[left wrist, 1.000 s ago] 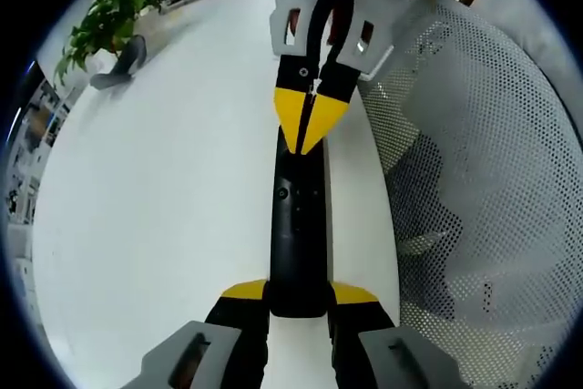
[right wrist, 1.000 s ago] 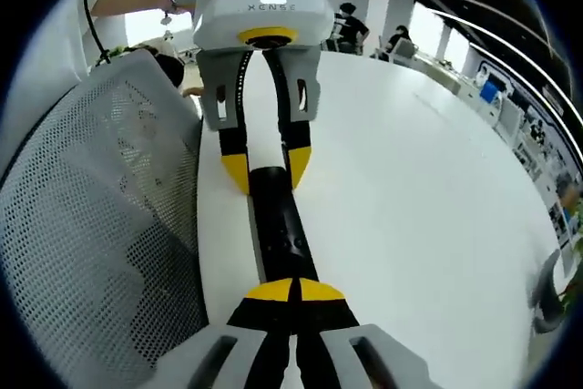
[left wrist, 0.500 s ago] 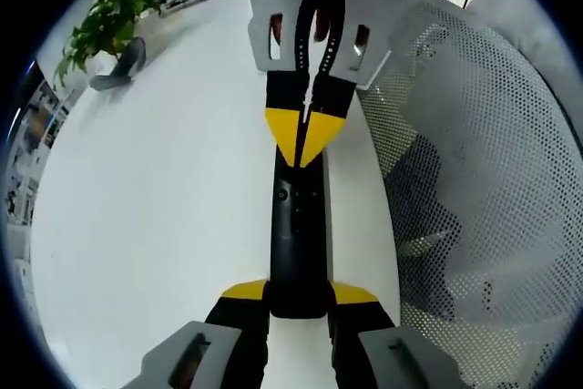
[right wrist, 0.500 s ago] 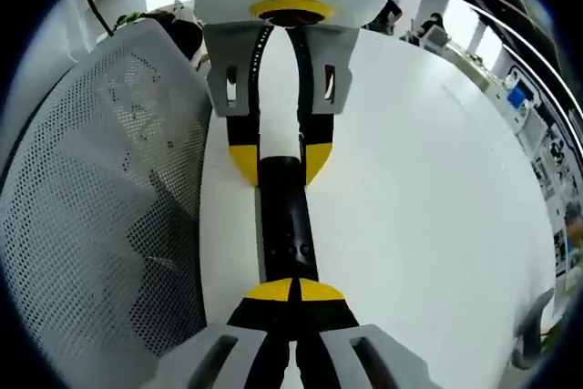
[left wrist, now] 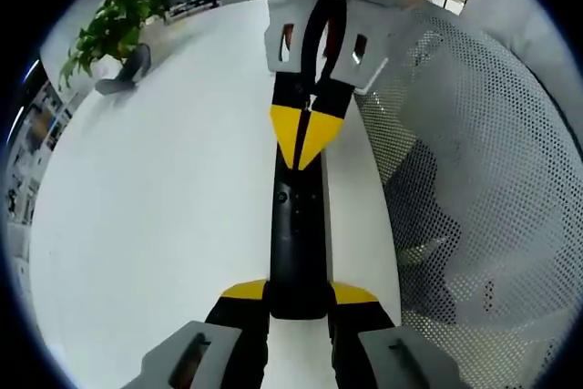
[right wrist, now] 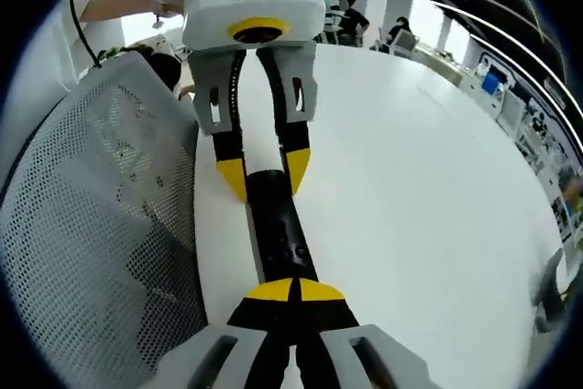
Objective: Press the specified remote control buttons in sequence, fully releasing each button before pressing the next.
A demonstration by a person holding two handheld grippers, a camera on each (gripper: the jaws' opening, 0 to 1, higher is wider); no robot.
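1. Black remote control (left wrist: 297, 243) is lying lengthwise on the white table (left wrist: 155, 207), running from 6 toward 12 o'clock in the left gripper view; a small button cluster is showing on its upper half.
2. Left gripper (left wrist: 298, 293) is clamping the remote's near end, yellow-tipped jaws sitting on either side of it at 6 o'clock.
3. Right gripper (left wrist: 308, 148) is coming in from 12 o'clock in the left gripper view, jaws pinched together, yellow tips touching the remote's far end.
4. In the right gripper view, the right gripper (right wrist: 293, 291) is sitting at 6 o'clock with jaws closed tip to tip over the remote (right wrist: 276, 225); can't tell if a button is pressed.
5. Same view, left gripper (right wrist: 262, 173) is gripping the remote's far end at 12 o'clock.
6. Grey mesh chair back (left wrist: 474, 189) is standing at 3 o'clock beside the table edge.
7. Potted plant (left wrist: 109, 29) is sitting at 10 o'clock, well apart from the remote.
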